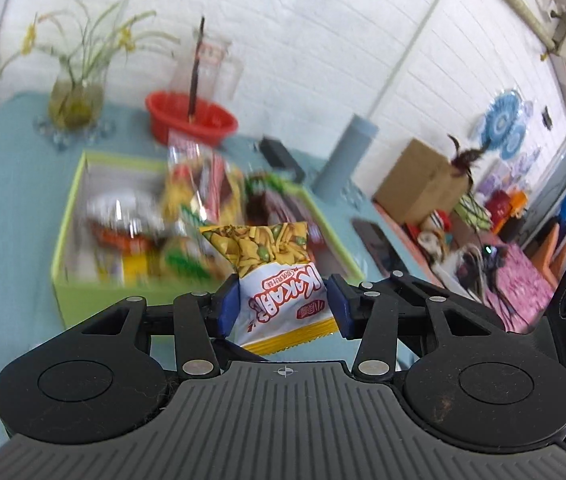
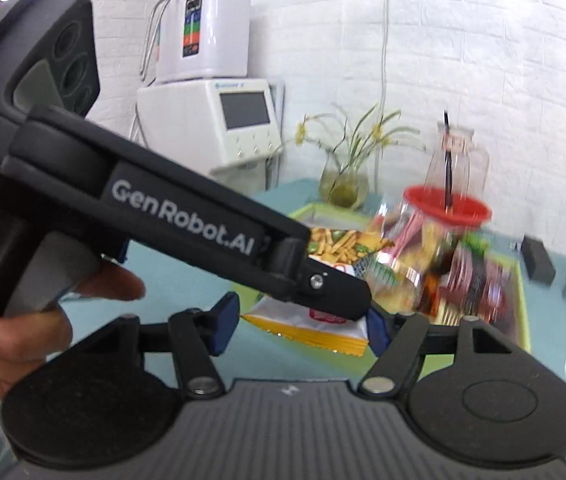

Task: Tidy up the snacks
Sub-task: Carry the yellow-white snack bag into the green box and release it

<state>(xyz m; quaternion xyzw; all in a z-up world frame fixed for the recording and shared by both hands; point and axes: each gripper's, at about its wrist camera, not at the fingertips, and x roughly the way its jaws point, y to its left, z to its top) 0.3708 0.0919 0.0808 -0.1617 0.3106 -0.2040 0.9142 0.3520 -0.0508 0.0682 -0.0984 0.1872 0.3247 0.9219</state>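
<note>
The left wrist camera sits just behind its own claw [image 1: 283, 304] and looks slightly downward over the surface [image 1: 11, 200] at the green box [image 1: 83, 296], close in front. The right wrist camera looks from behind its claw [image 2: 303, 324], lower and to the right of the box [image 2: 523, 312], facing the white brick wall [image 2: 483, 40]. Both views share the box, the red basket [image 1: 191, 120] behind it, and the flower vase [image 1: 77, 100].

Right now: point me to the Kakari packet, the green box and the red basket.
Kakari packet [image 1: 283, 304]: left wrist view, white printed front.
Green box [image 1: 67, 216]: left wrist view, left wall.
Red basket [image 2: 445, 204]: right wrist view, front rim.
</note>
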